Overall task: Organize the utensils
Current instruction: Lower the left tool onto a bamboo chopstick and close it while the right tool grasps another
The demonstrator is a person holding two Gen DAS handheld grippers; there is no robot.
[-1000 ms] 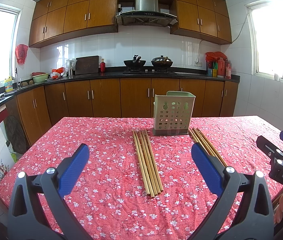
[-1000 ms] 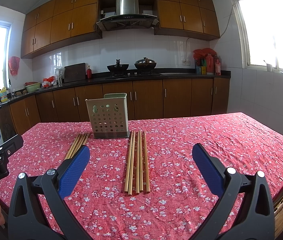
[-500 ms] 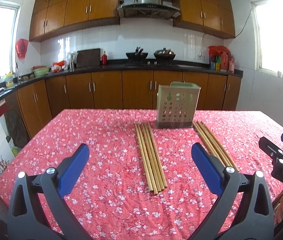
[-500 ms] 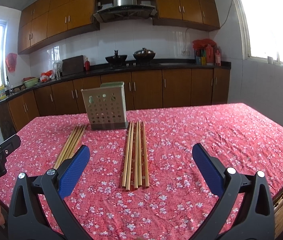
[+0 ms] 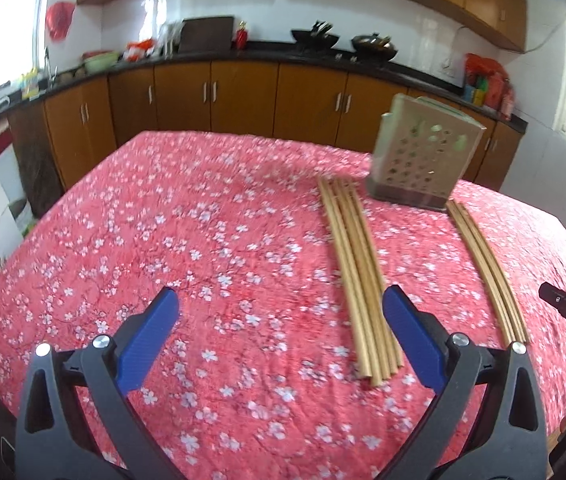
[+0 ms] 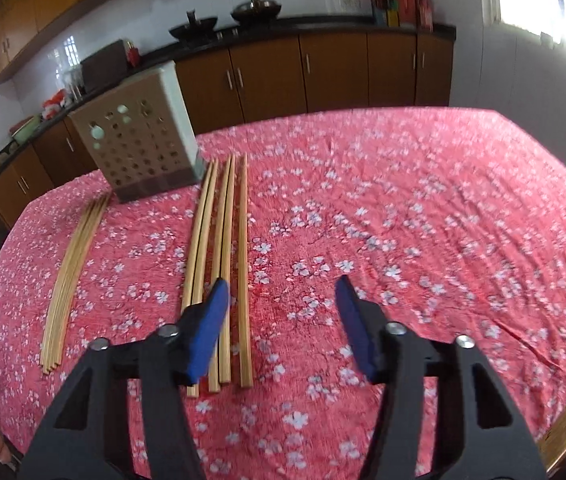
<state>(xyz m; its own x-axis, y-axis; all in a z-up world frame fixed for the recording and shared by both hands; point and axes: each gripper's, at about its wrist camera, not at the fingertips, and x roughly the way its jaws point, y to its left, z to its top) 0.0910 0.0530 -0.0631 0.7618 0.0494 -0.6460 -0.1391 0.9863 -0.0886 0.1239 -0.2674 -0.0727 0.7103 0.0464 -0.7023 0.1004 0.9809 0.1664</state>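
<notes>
Left gripper (image 5: 279,336) was held wide open; right gripper (image 6: 283,320) jaws, just narrowed, gripped nothing above the chopsticks (image 6: 227,248).

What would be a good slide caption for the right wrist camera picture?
Right claw, jaws just narrowed and empty, above bamboo chopsticks on floral tablecloth, perforated holder behind.
</notes>
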